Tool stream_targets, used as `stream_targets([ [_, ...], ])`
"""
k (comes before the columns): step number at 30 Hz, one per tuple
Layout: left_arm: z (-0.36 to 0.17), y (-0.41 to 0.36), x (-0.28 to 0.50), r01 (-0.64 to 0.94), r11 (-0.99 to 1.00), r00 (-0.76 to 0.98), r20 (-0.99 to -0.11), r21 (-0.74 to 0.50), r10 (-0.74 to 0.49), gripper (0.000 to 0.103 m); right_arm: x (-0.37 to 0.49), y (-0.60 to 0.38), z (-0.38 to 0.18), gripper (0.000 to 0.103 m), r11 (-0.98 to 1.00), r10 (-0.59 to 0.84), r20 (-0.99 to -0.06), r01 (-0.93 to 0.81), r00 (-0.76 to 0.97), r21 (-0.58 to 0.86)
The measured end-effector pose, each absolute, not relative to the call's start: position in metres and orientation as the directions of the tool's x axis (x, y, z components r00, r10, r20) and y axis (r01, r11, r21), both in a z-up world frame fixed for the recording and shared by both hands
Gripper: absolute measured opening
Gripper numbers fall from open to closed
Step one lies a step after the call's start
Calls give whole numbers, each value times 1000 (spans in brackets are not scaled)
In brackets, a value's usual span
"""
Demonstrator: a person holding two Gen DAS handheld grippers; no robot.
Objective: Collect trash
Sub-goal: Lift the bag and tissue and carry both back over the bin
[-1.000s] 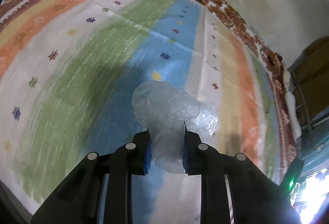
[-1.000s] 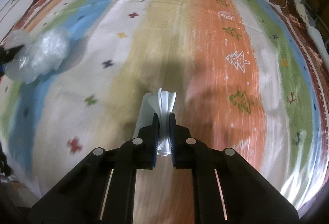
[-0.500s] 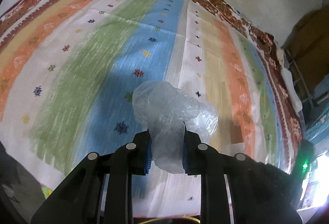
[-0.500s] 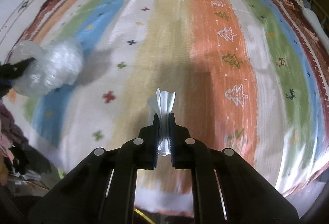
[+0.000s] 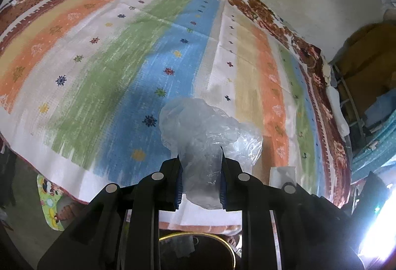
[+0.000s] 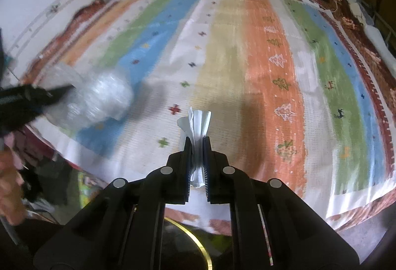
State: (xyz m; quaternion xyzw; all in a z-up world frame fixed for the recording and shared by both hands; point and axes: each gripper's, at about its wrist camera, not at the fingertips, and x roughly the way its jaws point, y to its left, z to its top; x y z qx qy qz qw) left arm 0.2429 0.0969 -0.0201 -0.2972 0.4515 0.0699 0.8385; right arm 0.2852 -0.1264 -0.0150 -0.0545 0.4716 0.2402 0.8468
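Two pieces of trash are held above a bed spread with a striped blanket (image 5: 138,67). The left gripper (image 5: 201,177) has its jaws clamped on a crumpled clear plastic bag (image 5: 205,136), which bulges out past the fingertips. The right gripper (image 6: 197,158) has its jaws pinched nearly closed on a folded white paper scrap (image 6: 196,121) that stands upright between them. Below both grippers, just off the bed's near edge, a dark round bin with a gold rim (image 5: 230,249) shows. No brand, label or readable writing appears on either piece or on the blanket.
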Motion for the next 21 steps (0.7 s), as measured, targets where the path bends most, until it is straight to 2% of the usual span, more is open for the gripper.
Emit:
stream_targets([
  [15, 8, 44, 202, -241, 897, 628, -764, -371, -147, 22, 227, -132, 20, 8, 859, 396, -772, -498, 498, 120],
  [21, 12, 47, 178, -207, 880, 644, -737, -427, -206, 22, 205, -140, 23, 8, 848, 419, -761, -514, 495, 133],
])
